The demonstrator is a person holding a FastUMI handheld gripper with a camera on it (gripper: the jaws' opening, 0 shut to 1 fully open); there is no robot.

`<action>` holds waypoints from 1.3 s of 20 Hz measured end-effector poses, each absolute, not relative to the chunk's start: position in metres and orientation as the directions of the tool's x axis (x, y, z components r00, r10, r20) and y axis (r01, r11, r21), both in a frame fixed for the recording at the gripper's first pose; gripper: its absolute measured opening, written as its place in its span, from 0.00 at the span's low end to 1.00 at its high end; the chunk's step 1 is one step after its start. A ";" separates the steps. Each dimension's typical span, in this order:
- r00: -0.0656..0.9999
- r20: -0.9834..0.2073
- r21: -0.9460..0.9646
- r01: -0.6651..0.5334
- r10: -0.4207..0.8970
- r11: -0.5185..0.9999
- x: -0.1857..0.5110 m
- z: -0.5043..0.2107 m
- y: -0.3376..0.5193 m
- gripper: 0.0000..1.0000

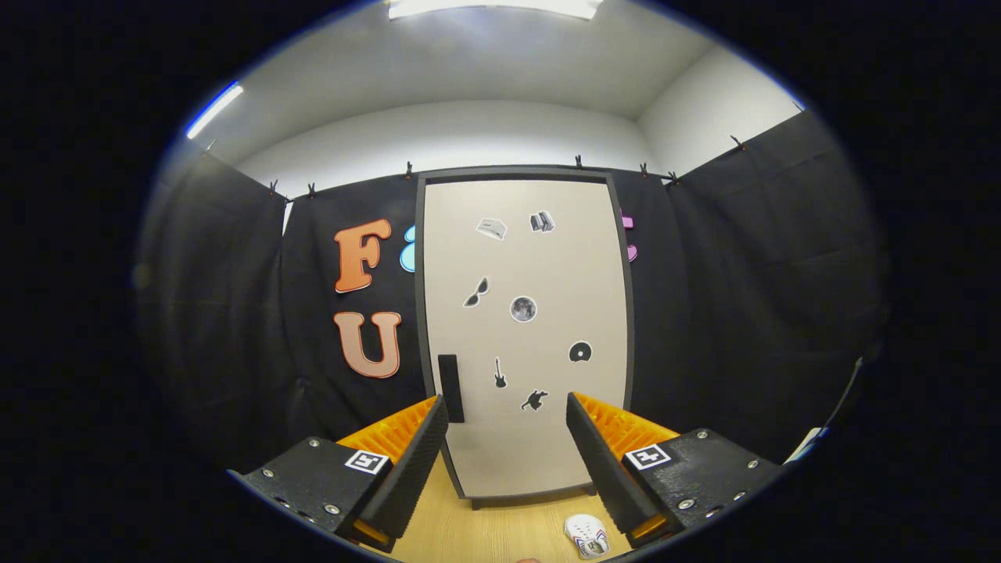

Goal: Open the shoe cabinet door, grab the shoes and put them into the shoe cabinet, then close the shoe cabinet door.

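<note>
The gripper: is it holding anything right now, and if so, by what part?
Nothing is held. The gripper is open, its fingers spread apart with only air between them, facing the closed cabinet door. The shoe lies untouched on the floor.

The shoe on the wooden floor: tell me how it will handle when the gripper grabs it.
The shoe looks small and soft-sided, so it probably weighs little and may squash somewhat between the fingers. Lying low and flat on the floor, it seems unlikely to roll. The gripper is open, well above it.

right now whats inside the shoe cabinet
Cannot tell: the shoe cabinet door is shut, covering the inside. A white shoe lies on the wooden floor before it. The gripper is open, holding nothing.
</note>
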State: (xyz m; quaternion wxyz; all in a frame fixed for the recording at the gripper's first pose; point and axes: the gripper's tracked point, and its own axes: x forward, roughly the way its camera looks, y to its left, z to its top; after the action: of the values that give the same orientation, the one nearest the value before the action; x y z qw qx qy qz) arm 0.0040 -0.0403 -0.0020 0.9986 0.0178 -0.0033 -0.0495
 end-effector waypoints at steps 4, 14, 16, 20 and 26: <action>0.995 0.004 0.064 0.095 -0.096 0.993 0.035 -0.012 -0.035 0.94; 0.999 -0.035 0.092 0.023 -0.020 0.996 0.153 -0.057 0.010 0.95; 0.999 -0.049 0.083 0.013 -0.009 0.996 0.177 -0.066 0.021 0.95; 0.997 -0.074 0.008 0.026 -0.025 1.000 0.220 -0.082 0.031 0.93; 0.996 -0.084 0.021 0.037 -0.035 0.999 0.247 -0.087 0.029 0.68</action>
State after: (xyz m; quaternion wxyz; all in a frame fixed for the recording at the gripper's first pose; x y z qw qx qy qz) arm 0.2472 0.0294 -0.0872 0.9989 0.0112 0.0418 -0.0180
